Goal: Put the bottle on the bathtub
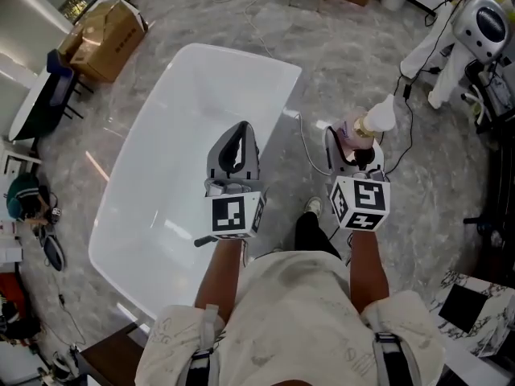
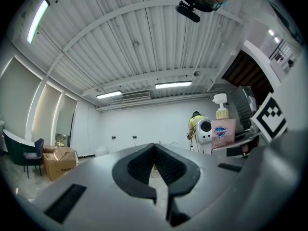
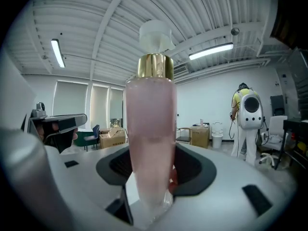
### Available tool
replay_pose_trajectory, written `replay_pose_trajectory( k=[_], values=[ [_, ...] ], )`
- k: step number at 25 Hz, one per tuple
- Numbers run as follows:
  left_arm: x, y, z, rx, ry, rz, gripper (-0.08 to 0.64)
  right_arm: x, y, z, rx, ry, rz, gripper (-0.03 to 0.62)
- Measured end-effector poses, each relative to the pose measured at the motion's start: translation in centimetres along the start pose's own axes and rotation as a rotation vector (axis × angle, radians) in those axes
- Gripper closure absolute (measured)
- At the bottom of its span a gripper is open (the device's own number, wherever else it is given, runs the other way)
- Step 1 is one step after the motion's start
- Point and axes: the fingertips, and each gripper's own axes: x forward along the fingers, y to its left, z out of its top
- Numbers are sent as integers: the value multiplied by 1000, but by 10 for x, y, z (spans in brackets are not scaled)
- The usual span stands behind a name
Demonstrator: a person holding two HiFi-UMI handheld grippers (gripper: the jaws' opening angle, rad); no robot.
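While the tub (image 1: 189, 95) lies white and bare on the grey floor (image 1: 346, 63), with a cardboard box (image 1: 109, 34) well apart beyond its far end, nothing stands on its rim. The task is judged not yet done.

Left gripper (image 1: 240, 131): hangs over the basin. Its jaws are pressed together with nothing between them, as its own view confirms.

Right gripper (image 1: 352, 153): clenched on the lower body of the bottle (image 3: 150, 124). The bottle is pink, with a gold collar and a white pump, and stands upright between the jaws. In the head view it is held over the floor just beside the tub's right rim, not above it.

Risks, as judged:
- The grip sits low on a tall bottle, so a quick swing could tip it in the jaws.
- The rim looks narrow and smooth. A bottle set down off-centre or let go too early could slide into the basin or drop to the floor.
- A cable (image 1: 304, 147) lies near the foot and could catch a step.

Markings: the left gripper view shows a blue shield badge (image 2: 220, 131) on the bottle's face, its lettering too small to read. Print on the box is illegible. The marker cubes carry patterns only.
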Motion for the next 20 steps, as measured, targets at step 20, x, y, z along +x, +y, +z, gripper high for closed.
replay_pose_trajectory(
  k=[20],
  values=[
    [215,-46,-28,43,96,55,558,165,-169,7,41,44,28,377]
  ],
)
